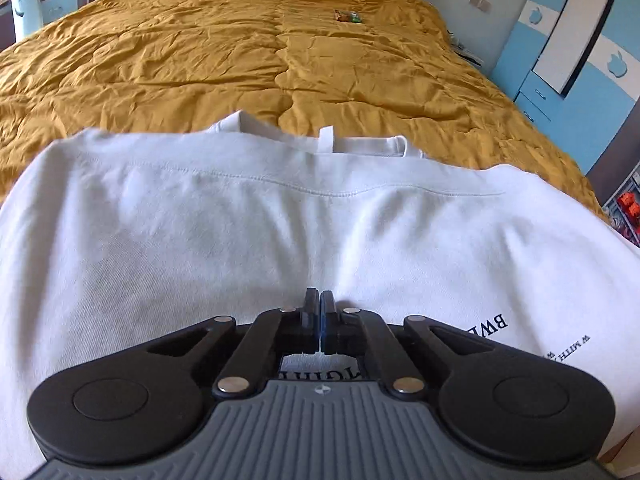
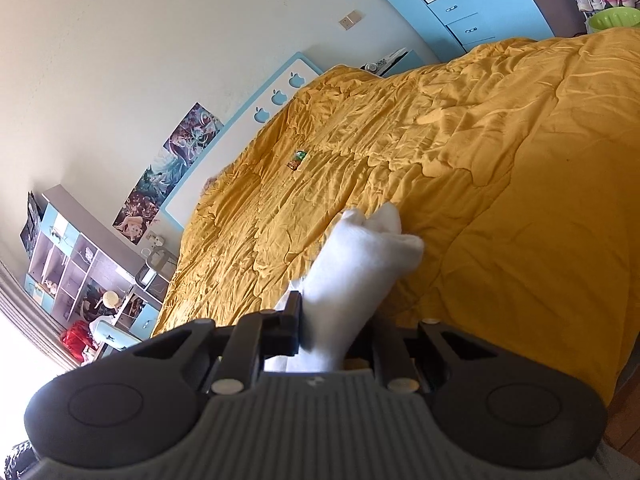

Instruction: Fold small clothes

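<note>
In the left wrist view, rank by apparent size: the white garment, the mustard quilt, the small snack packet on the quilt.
1. White cotton garment, though its nearness to the camera inflates it.
2. Mustard quilted bedspread, about as large in frame.
3. Small colourful packet.

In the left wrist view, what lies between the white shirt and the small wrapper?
Only bare mustard quilt separates the white shirt from the small wrapper, shown in the left wrist view.

The shirt (image 1: 280,232) lies spread on the quilt (image 1: 180,60) at the near end of the bed, with the left gripper (image 1: 320,300) over it. A small packet (image 1: 347,16) lies well beyond, toward the headboard (image 2: 276,96). The right gripper (image 2: 332,320) has a bunch of cloth (image 2: 360,256) between its fingers, possibly a sleeve, above the quilt.
</note>
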Available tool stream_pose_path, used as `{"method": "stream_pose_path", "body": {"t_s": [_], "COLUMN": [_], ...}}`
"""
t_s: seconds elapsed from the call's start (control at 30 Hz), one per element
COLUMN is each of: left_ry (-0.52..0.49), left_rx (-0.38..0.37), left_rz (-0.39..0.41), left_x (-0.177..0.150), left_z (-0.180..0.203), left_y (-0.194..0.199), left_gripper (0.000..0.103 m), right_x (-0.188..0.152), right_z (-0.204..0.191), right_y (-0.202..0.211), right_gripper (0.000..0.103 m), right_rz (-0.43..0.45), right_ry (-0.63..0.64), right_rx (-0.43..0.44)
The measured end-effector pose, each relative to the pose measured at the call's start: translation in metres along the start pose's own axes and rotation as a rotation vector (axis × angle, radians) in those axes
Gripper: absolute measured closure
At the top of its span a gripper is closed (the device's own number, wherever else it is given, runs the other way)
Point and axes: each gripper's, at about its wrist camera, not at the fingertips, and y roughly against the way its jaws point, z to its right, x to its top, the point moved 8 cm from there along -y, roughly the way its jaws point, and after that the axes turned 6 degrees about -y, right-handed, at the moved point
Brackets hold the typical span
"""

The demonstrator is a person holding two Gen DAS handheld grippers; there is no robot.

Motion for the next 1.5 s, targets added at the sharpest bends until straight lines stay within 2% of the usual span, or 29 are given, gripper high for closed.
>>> {"method": "stream_pose_path", "body": {"t_s": [0.1, 0.2, 0.23, 0.3, 0.47, 0.57, 0.63, 0.73, 0.8, 0.93, 1.03, 1.13, 1.3, 1.37, 1.43, 1.5], "left_ry": [-0.072, -0.116, -0.142, -0.1, 0.005, 0.036, 0.111, 0.197, 0.232, 0.283, 0.359, 0.444, 0.515, 0.528, 0.541, 0.555], "left_rx": [-0.044, -0.148, -0.169, -0.189, -0.214, -0.233, -0.216, -0.129, -0.067, 0.045, 0.126, 0.165, 0.223, 0.25, 0.255, 0.252], "left_rz": [0.023, -0.008, -0.042, -0.124, -0.16, -0.108, -0.017, 0.13, 0.191, 0.244, 0.265, 0.265, 0.265, 0.259, 0.247, 0.244], "left_x": [-0.019, -0.031, -0.035, -0.046, -0.047, -0.037, -0.025, -0.01, -0.007, -0.013, -0.021, -0.033, -0.053, -0.062, -0.068, -0.072], "left_z": [0.004, 0.013, 0.017, 0.014, 0.001, -0.008, -0.028, -0.069, -0.094, -0.143, -0.177, -0.209, -0.239, -0.246, -0.25, -0.253], "left_y": [0.035, 0.068, 0.072, 0.072, 0.066, 0.083, 0.103, 0.136, 0.154, 0.18, 0.192, 0.199, 0.21, 0.215, 0.216, 0.217], "left_gripper": [0.103, 0.103, 0.103, 0.103, 0.1, 0.098, 0.09, 0.087, 0.086, 0.086, 0.086, 0.086, 0.086, 0.086, 0.086, 0.086], "right_x": [0.005, 0.011, 0.011, 0.01, 0.006, 0.007, 0.007, -0.001, -0.011, -0.043, -0.075, -0.107, -0.176, -0.219, -0.278, -0.322], "right_z": [-0.001, -0.012, -0.016, -0.024, -0.046, -0.064, -0.082, -0.112, -0.133, -0.176, -0.203, -0.227, -0.254, -0.255, -0.243, -0.222], "right_y": [-0.002, -0.006, -0.008, -0.013, -0.018, -0.017, -0.016, -0.014, -0.015, -0.017, -0.024, -0.034, -0.064, -0.082, -0.102, -0.112], "right_gripper": [0.093, 0.093, 0.093, 0.093, 0.094, 0.094, 0.094, 0.094, 0.094, 0.094, 0.094, 0.094, 0.094, 0.095, 0.095, 0.091], "right_rz": [0.002, 0.013, 0.018, 0.017, 0.003, 0.017, 0.026, 0.03, 0.03, 0.012, -0.043, -0.096, -0.213, -0.3, -0.418, -0.537], "right_ry": [-0.024, 0.01, 0.028, 0.058, 0.127, 0.161, 0.188, 0.255, 0.321, 0.478, 0.566, 0.629, 0.772, 0.858, 1.04, 1.15], "right_rx": [0.024, 0.035, 0.035, 0.037, 0.077, 0.118, 0.167, 0.23, 0.263, 0.333, 0.391, 0.437, 0.486, 0.478, 0.398, 0.326]}}
